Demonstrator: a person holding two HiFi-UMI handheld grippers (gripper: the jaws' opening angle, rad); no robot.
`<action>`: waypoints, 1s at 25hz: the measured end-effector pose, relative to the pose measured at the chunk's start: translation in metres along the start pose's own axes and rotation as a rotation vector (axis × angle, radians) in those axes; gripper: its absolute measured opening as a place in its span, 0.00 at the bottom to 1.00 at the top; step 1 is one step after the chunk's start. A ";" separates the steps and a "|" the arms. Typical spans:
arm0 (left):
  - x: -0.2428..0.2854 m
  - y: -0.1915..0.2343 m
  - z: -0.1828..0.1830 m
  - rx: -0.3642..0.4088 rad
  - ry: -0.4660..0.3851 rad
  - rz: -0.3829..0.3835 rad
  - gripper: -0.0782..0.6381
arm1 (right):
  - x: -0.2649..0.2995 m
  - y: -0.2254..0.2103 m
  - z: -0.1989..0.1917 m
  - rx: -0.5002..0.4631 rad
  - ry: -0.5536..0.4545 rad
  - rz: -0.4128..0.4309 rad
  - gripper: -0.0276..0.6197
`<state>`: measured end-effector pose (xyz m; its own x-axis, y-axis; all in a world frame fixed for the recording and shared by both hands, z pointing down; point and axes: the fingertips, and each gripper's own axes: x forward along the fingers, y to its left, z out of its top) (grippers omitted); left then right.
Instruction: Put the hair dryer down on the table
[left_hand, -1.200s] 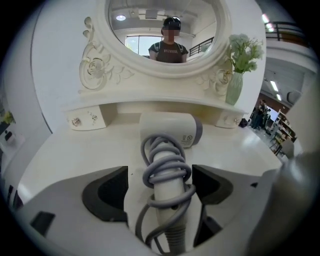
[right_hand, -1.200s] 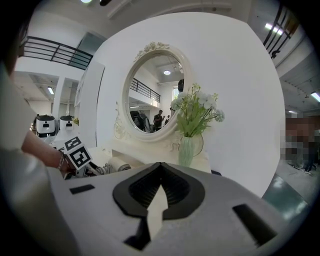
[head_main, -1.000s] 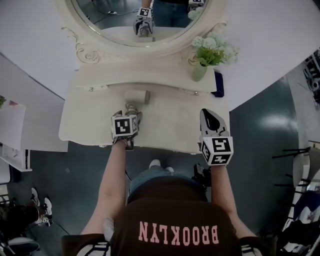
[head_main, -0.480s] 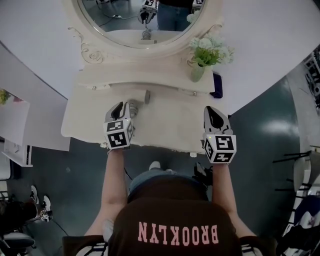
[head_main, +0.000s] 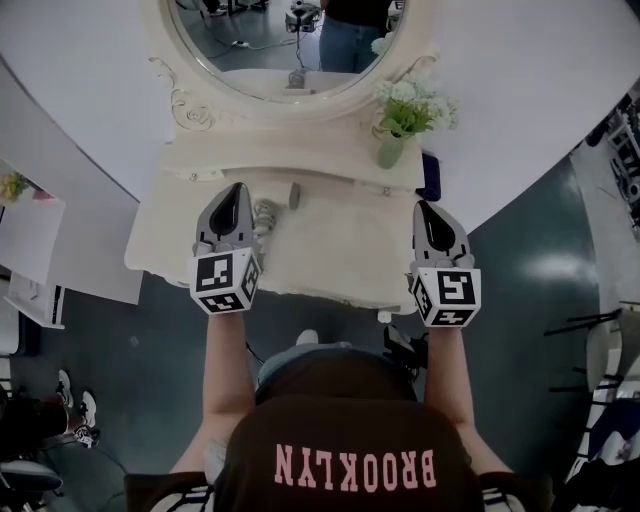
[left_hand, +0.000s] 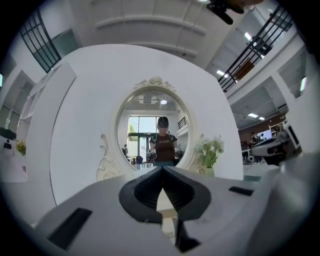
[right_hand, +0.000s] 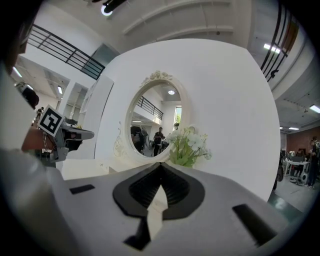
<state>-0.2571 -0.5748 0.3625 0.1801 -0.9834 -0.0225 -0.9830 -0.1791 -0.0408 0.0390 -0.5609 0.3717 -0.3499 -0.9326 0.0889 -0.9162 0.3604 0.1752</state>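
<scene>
Though stiff, probably light, beige hair dryer (head_main: 266, 212) on cream worktop (head_main: 335, 250) wants handle grip; left tongs (head_main: 237, 188), right tongs (head_main: 423, 207) closed, empty

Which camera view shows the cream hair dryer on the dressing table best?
The head view: from above, the cream hair dryer lies on the white dressing table. Both gripper views look level at the oval mirror and show none of it.

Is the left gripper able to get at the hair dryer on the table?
Probably yes. The hair dryer lies on the table close beside the left gripper, nothing between them. Its jaws have just closed empty, so they would need to open first.
</scene>
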 end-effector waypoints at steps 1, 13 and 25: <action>-0.002 -0.001 0.009 0.002 -0.024 -0.002 0.12 | -0.002 0.000 0.006 -0.008 -0.015 0.001 0.04; -0.023 -0.008 0.086 0.040 -0.218 -0.022 0.12 | -0.024 -0.015 0.063 -0.077 -0.172 -0.052 0.04; -0.028 -0.012 0.082 0.060 -0.197 -0.048 0.12 | -0.026 -0.012 0.062 -0.088 -0.159 -0.050 0.04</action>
<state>-0.2476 -0.5429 0.2815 0.2364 -0.9480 -0.2133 -0.9702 -0.2181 -0.1060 0.0476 -0.5419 0.3067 -0.3370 -0.9383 -0.0775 -0.9150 0.3071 0.2615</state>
